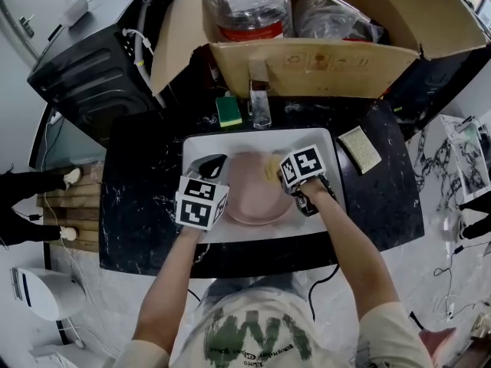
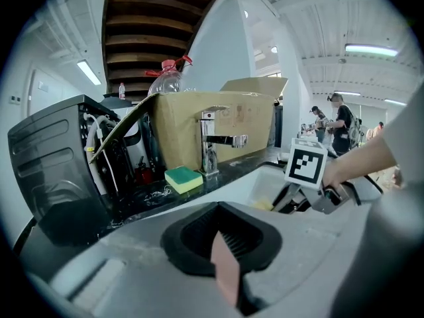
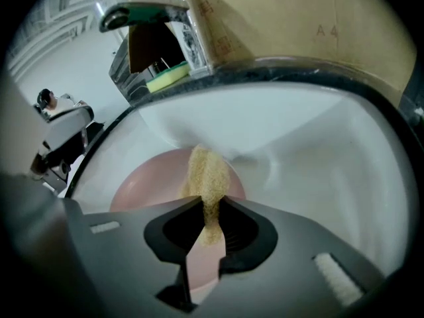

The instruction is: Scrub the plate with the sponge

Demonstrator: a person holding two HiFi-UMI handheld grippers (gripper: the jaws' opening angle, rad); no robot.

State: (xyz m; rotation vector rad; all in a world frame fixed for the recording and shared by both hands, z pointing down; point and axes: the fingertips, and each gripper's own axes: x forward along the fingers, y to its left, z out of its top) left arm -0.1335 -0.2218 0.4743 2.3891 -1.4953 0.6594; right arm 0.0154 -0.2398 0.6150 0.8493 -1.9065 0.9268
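A pink plate (image 1: 253,198) lies in the white sink (image 1: 326,140). My left gripper (image 1: 215,167) is at the plate's left side; in the left gripper view its jaws (image 2: 225,257) are shut on the plate's thin pink edge (image 2: 226,273). My right gripper (image 1: 278,169) is over the plate's far right part, shut on a yellow sponge (image 1: 271,167). In the right gripper view the sponge (image 3: 207,174) sticks out from the gripper (image 3: 211,220) and rests against the plate (image 3: 142,184).
A faucet (image 1: 259,98) and a green-and-yellow sponge (image 1: 228,110) stand on the black counter behind the sink. A beige pad (image 1: 359,149) lies to the right. An open cardboard box (image 1: 307,64) with a big plastic bottle (image 1: 245,6) is behind; a black machine (image 1: 84,67) stands left.
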